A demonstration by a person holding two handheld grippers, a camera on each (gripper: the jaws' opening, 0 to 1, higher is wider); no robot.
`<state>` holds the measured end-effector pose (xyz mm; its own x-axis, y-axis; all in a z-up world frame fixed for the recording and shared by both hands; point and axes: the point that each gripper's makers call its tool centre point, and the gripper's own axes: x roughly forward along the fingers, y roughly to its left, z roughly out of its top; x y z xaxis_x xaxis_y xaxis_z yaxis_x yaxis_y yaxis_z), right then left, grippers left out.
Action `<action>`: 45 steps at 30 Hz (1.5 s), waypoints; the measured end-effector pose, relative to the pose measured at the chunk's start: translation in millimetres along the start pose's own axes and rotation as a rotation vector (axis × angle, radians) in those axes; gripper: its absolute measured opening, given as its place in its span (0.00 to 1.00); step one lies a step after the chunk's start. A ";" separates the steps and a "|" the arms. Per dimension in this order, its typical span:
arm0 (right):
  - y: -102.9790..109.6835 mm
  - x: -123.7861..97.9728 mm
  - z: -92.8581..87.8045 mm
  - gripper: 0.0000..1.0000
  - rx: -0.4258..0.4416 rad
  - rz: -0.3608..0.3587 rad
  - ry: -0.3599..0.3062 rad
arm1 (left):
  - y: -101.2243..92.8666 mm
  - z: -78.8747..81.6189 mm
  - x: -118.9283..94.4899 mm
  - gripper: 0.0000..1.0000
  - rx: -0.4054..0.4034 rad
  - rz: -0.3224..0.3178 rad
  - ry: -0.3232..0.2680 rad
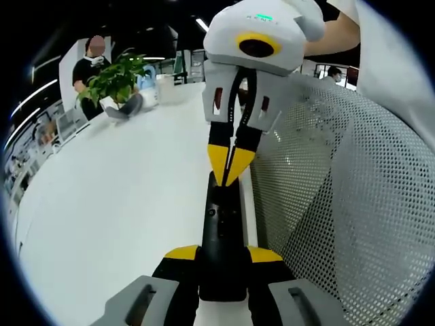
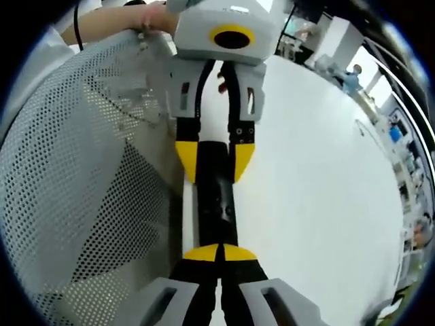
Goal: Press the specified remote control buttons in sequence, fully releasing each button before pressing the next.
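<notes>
A slim black remote control is held lengthwise over the white table's edge. My left gripper is shut on its near end, one yellow-tipped finger on each side. My right gripper comes in from the top of the left gripper view, its jaws shut together and its tips touching the remote's upper face. In the right gripper view the same remote runs up from my shut right gripper to my left gripper, which clamps it from both sides.
A white perforated mesh panel stands close beside the remote along the table edge. At the table's far end sit a potted plant and small items, with a person behind. A hand holds the left gripper.
</notes>
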<state>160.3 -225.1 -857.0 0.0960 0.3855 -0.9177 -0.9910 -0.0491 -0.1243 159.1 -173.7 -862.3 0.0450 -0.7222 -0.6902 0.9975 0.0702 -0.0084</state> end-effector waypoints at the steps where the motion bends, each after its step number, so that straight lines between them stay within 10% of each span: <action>1: -0.1 0.2 -0.5 0.00 -0.031 0.007 0.025 | 0.0 0.0 0.1 0.25 0.000 0.000 0.000; 6: -1.2 1.4 0.2 0.00 -0.022 0.005 0.053 | -0.1 0.4 0.2 0.25 -0.002 0.000 -0.002; 15: -1.8 -2.1 0.3 0.00 0.176 -0.084 -0.124 | -0.1 0.5 0.0 0.25 -0.003 0.002 -0.002; 39: -1.2 5.1 12.1 0.00 0.051 -0.073 -0.069 | 0.1 0.5 0.4 0.25 -0.002 0.002 -0.002; 45: -3.1 4.6 11.9 0.00 0.136 -0.104 -0.109 | -0.1 0.8 0.7 0.25 -0.003 0.001 -0.004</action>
<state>162.7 -212.3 -856.3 0.1953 0.4795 -0.8555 -0.9804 0.1180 -0.1577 159.1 -174.8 -862.2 0.0466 -0.7250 -0.6872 0.9973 0.0734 -0.0098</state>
